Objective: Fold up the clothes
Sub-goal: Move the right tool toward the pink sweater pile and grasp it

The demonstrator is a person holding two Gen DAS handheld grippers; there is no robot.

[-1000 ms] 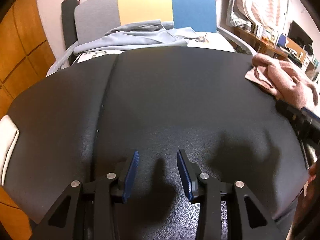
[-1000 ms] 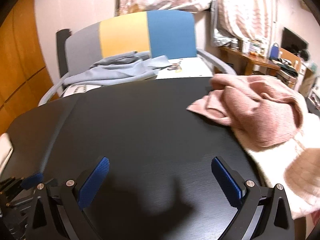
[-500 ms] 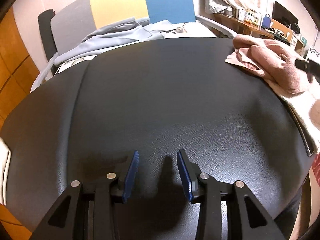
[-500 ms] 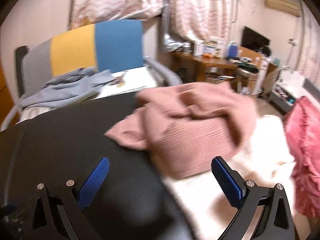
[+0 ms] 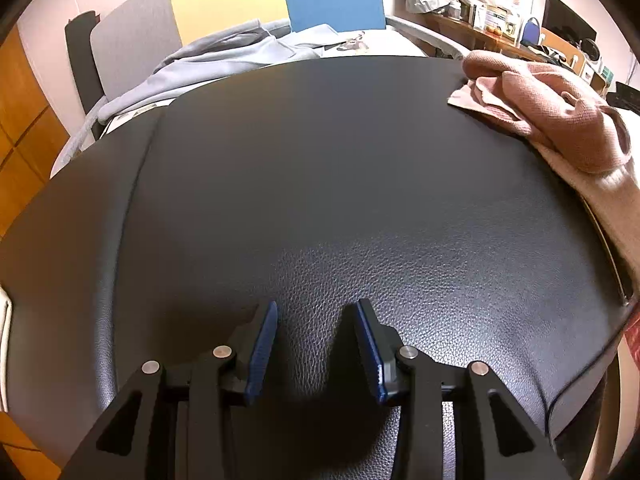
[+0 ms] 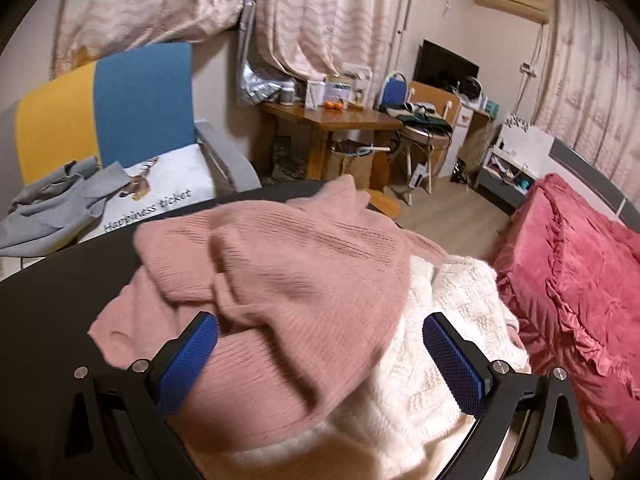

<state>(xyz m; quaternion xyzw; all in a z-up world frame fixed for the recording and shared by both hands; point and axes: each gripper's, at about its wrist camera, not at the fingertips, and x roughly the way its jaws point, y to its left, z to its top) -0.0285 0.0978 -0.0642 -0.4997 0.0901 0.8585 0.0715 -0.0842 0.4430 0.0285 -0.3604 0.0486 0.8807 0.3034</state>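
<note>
A wide stretch of black leather-grain surface (image 5: 320, 184) lies bare ahead of the left hand-held gripper (image 5: 316, 344), its far rim curving past a chair (image 5: 224, 4) draped with a grey garment (image 5: 224, 56). The left hand-held gripper hovers low over the surface, jaws parted by a narrow gap, gripping nothing. At the surface's right edge a pink sweater (image 6: 280, 280) lies bunched on a cream knit (image 6: 452, 320) that spills over the rim. The right hand-held gripper (image 6: 320, 356) is spread wide, its blue pads (image 6: 188, 364) flanking the sweater; whether they touch the fabric is unclear. A red bedspread (image 6: 580, 280) lies beyond.
</note>
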